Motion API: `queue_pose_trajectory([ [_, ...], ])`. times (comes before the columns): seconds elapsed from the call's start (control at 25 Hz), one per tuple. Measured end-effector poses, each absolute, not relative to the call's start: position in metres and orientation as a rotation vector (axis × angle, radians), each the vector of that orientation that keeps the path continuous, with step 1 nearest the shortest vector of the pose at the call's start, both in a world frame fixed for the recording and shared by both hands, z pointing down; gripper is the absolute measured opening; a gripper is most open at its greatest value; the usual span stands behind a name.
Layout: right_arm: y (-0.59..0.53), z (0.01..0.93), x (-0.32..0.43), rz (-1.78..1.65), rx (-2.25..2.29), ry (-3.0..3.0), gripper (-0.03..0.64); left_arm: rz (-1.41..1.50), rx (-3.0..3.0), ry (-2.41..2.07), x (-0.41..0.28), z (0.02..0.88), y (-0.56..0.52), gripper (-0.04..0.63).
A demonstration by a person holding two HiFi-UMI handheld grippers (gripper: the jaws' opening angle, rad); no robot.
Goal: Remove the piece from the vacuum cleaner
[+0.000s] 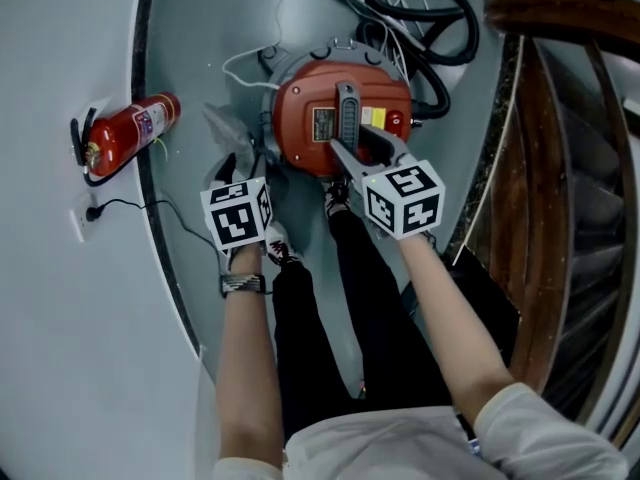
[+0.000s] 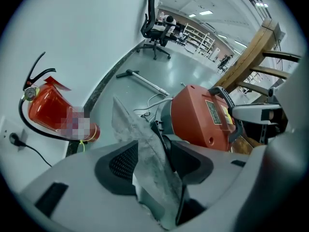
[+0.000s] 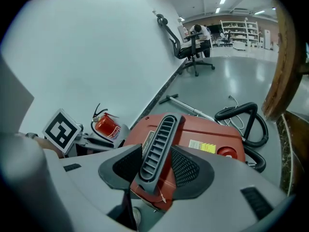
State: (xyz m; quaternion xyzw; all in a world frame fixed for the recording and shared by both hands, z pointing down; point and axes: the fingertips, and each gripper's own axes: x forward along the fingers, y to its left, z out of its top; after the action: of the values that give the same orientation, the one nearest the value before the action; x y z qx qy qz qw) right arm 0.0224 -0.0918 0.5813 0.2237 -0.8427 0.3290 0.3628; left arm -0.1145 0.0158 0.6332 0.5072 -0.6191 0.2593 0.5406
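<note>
The red vacuum cleaner (image 1: 340, 118) stands on the floor in front of the person's feet. My right gripper (image 1: 365, 150) reaches over its top. In the right gripper view its jaws (image 3: 157, 166) are shut on a grey slotted grille piece (image 3: 159, 146), which stands slanted above the red body (image 3: 207, 134). My left gripper (image 1: 240, 165) hangs at the vacuum's left side. A thin grey dusty filter sheet (image 2: 152, 163) stands upright between its wide-apart pads, which do not press on it. That sheet shows in the head view as a pale flap (image 1: 225, 128).
A red fire extinguisher (image 1: 130, 133) lies by the wall on the left, near a wall socket with a cable (image 1: 85, 213). The black hose (image 1: 425, 13) coils behind the vacuum. A wooden staircase (image 1: 560, 128) rises on the right. A metal wand (image 2: 145, 81) lies further off.
</note>
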Motion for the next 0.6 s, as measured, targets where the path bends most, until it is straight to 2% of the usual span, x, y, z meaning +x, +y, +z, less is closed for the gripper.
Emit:
queue_pose_trajectory([
  [0.44,-0.0914,0.5828,0.0197,0.916,0.533,-2.196,0.184,0.607,1.203,-1.47,-0.116,0.6305,0.0173,0.21],
  [0.52,-0.0915,0.5829,0.0201,0.922,0.535,-2.197,0.184,0.621,1.205,-1.467,-0.1166,0.6296,0.019,0.182],
  [0.6,-0.0917,0.5824,0.0207,0.929,0.541,-2.193,0.184,0.655,1.208,-1.477,-0.1189,0.6284,0.0218,0.118],
])
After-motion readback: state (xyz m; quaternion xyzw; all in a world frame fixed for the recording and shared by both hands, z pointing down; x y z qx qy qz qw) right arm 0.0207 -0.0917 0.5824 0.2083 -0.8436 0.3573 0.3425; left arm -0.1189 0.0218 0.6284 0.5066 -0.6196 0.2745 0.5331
